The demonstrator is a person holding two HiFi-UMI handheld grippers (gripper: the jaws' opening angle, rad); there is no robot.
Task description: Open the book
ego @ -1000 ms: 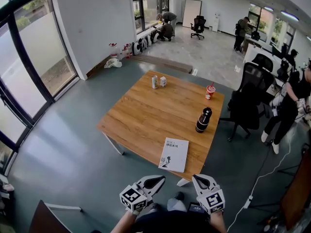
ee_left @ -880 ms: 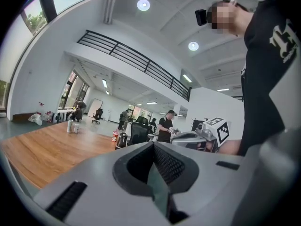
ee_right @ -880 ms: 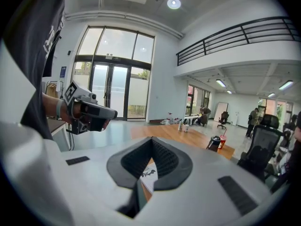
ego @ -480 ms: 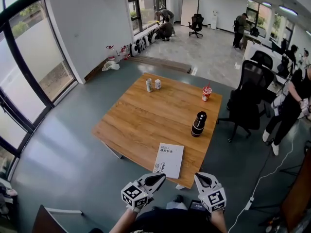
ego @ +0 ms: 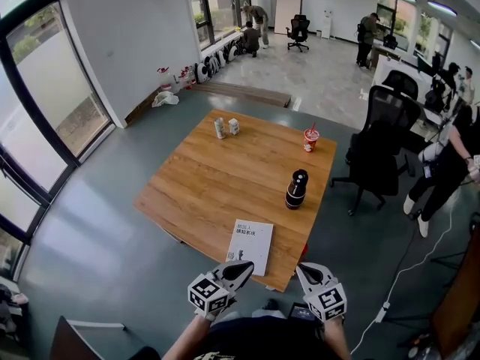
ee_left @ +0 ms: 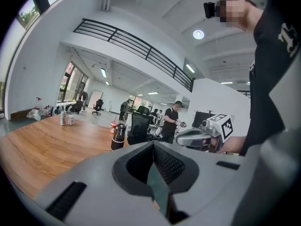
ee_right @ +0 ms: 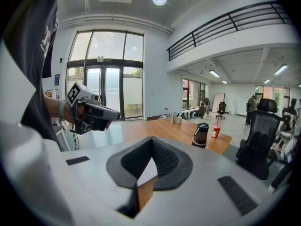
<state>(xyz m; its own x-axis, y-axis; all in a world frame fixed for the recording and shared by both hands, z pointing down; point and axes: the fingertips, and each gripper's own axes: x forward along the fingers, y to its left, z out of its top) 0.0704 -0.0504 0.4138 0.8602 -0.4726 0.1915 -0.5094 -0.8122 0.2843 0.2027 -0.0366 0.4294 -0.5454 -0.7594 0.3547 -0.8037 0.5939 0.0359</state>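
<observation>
A closed white book [ego: 250, 246] lies flat near the front edge of the wooden table [ego: 217, 190]. My left gripper [ego: 246, 267] hangs just short of that edge, its tip close to the book's near corner, jaws shut with nothing in them. The right gripper [ego: 302, 269] floats beside the table's near corner, to the right of the book, also shut and empty. In the left gripper view the jaws [ee_left: 153, 146] meet over the tabletop, with the right gripper [ee_left: 189, 138] seen to the side. The right gripper view shows its own jaws [ee_right: 152, 140] closed and the left gripper [ee_right: 112, 115] at left.
A black bottle [ego: 295, 190] stands right of the table's centre. A red cup with a straw [ego: 310, 138] and two small cans [ego: 220, 128] sit at the far side. A black office chair [ego: 375, 156] stands right of the table, with people beyond it.
Both grippers and the head view have come closer to the table. The book now lies right ahead of the gripper tips. Both stay shut.
</observation>
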